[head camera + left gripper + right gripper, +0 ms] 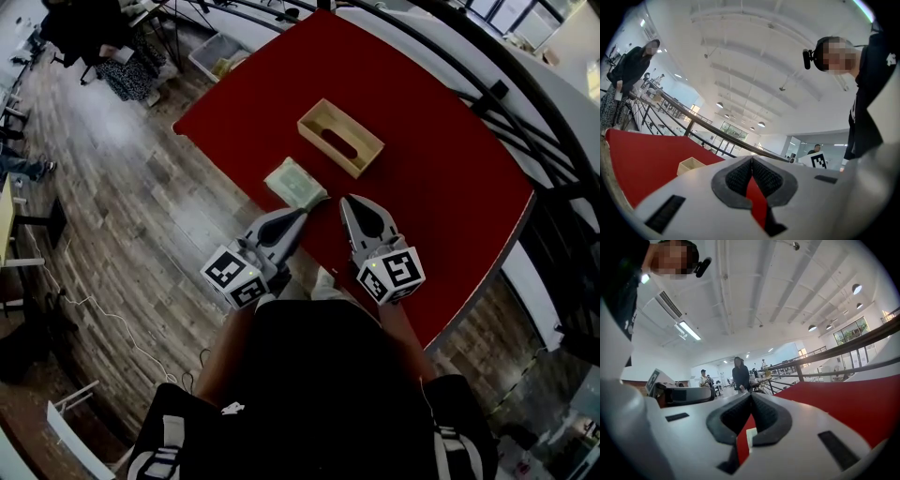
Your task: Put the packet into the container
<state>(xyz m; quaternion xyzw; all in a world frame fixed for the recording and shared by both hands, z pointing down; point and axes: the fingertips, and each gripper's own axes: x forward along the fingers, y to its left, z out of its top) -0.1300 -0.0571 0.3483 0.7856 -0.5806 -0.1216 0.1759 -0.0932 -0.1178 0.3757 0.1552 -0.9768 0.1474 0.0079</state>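
A pale green-white packet point(293, 182) lies flat on the red table point(422, 141), close to its near edge. Beyond it stands the container point(340, 138), a tan wooden box with a long slot in its top, which the left gripper view also catches as the container point(690, 165). My left gripper point(306, 213) is shut and empty, its tip just short of the packet's near corner. My right gripper point(345, 202) is shut and empty too, a little to the right of the packet. In both gripper views the jaws meet with nothing between them, in the left gripper point(752, 160) and the right gripper point(751, 397).
A black railing point(525, 122) curves around the table's far and right sides. Wooden floor point(122, 187) lies to the left, below the table's edge. A clear bin point(217, 53) stands on the floor past the far left corner. A person point(740, 373) stands in the background.
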